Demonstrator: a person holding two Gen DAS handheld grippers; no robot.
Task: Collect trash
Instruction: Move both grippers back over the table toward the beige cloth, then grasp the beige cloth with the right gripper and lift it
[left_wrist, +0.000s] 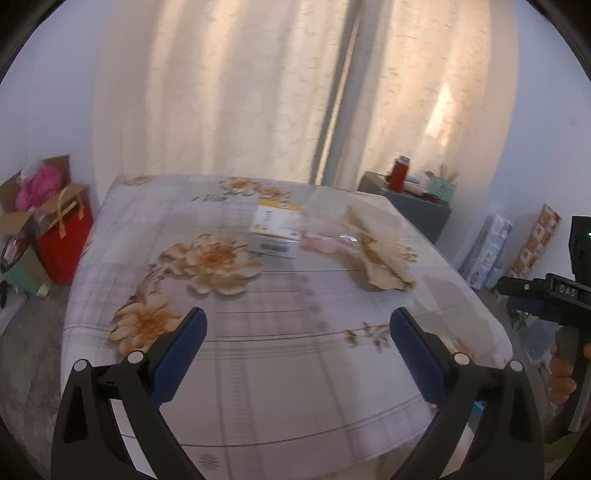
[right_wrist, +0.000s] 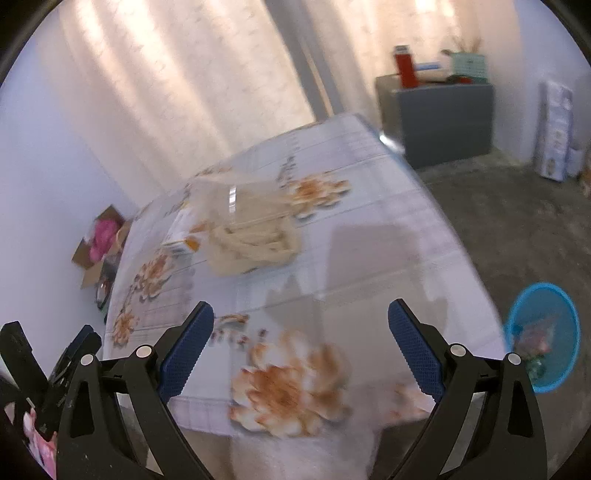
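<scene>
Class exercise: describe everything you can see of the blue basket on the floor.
The blue basket shows only in the right wrist view. It is round, open-topped and looks like plastic mesh. It stands upright on the grey floor, past the table's corner. Crumpled colourful wrappers lie inside. No gripper touches it.
</scene>
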